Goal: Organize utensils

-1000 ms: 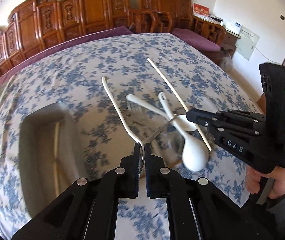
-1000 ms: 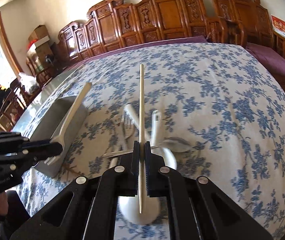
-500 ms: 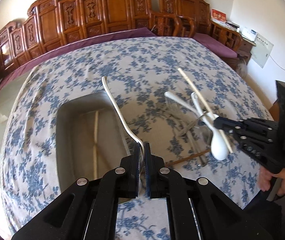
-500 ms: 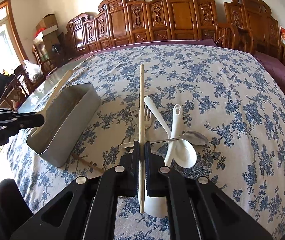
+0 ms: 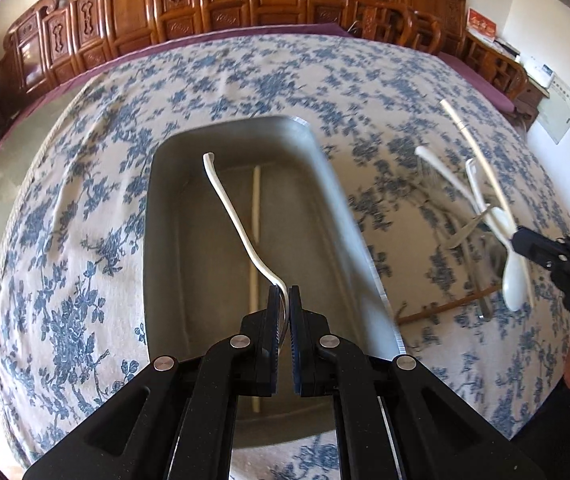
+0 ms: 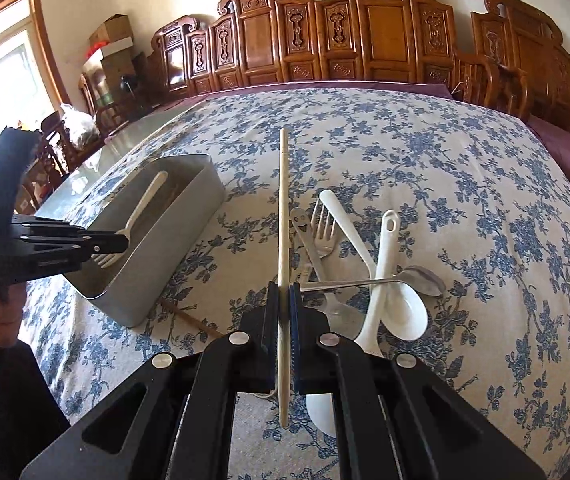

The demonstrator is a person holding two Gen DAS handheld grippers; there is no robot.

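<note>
Hanging over the grey metal tray (image 5: 349, 216), the left gripper (image 5: 283, 294) is clenched on the neck of a white fork (image 5: 229, 208), whose handle runs up toward eleven o'clock above the tray's floor. From the right wrist view the fork's prongs (image 6: 103, 258) show just past the gripper's tips, inside the tray's near end. A pale chopstick (image 5: 256, 216) lies lengthwise on the tray bottom. The right gripper (image 6: 283, 292) is clamped on another chopstick (image 6: 283, 208), which points straight to twelve o'clock above the blue-flowered tablecloth (image 6: 445, 168). At two o'clock from that gripper the rest of the utensils lie in a loose pile: a metal fork (image 6: 323, 226), a metal handle with a smiley face (image 6: 300, 220), a metal spoon (image 6: 421, 278) crossing two white ladle-shaped spoons (image 6: 405, 308), and a white handle (image 6: 345, 224). A brown stick (image 6: 189, 314) lies on the cloth just beside the tray's near corner. Carved wooden chairs (image 6: 365, 40) line the far side.
</note>
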